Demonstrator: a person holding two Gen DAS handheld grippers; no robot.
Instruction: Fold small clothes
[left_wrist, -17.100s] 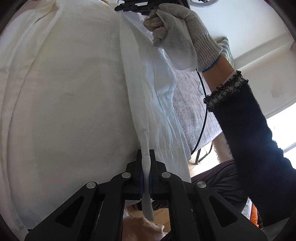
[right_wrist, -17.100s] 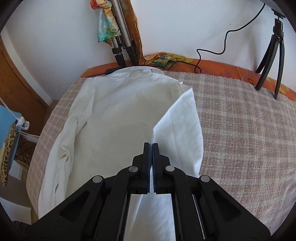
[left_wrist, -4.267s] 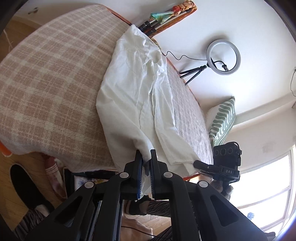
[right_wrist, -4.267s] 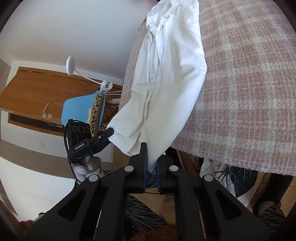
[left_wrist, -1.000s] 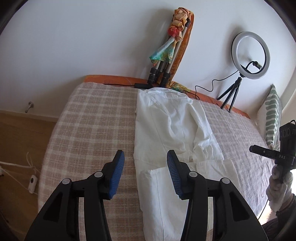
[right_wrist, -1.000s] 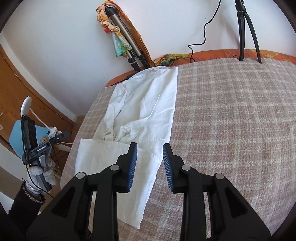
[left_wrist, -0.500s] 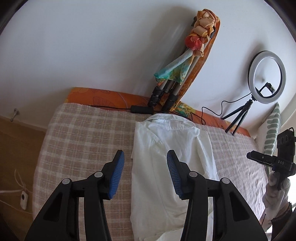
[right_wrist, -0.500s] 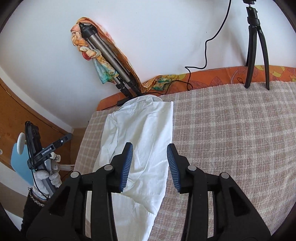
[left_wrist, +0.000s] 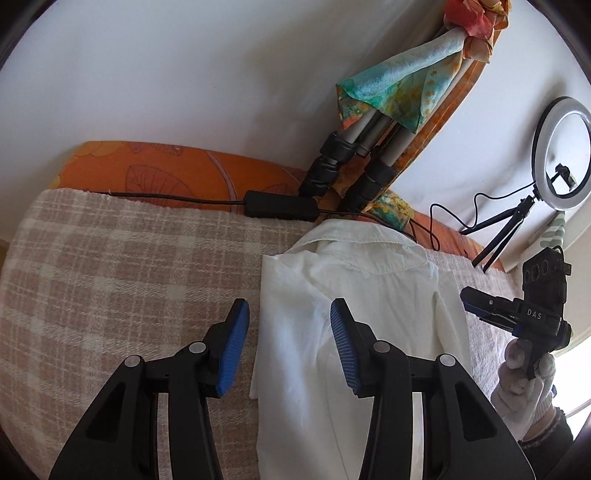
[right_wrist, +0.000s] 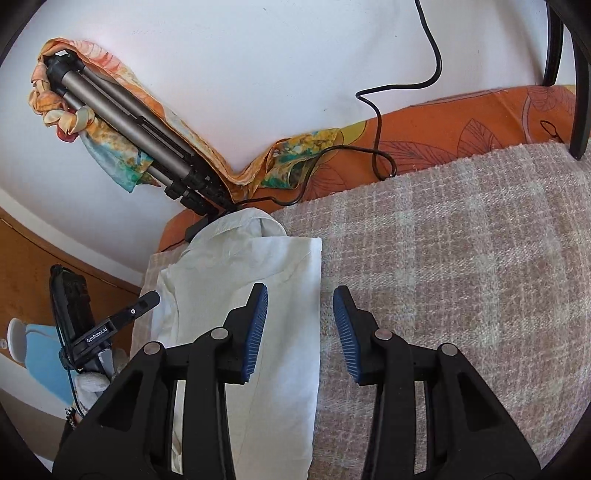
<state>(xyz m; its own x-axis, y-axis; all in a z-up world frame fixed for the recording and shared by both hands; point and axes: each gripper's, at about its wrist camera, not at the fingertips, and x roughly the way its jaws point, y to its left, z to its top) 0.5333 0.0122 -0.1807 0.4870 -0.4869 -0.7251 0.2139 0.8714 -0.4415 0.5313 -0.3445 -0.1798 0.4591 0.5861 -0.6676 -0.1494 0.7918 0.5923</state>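
Your white shirt (left_wrist: 354, 295) lies lengthwise on the plaid bed (left_wrist: 129, 266), collar toward the wall. It is thin, limp cloth; pinch it at the shoulder corners. Both the left gripper (left_wrist: 288, 343) and the right gripper (right_wrist: 300, 334) gape, holding nothing. A second ago both sat lower, over the folded hem.

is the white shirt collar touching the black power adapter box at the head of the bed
Cannot tell. In the left wrist view the white shirt collar reaches up near the power adapter box, but no clear contact or gap shows.
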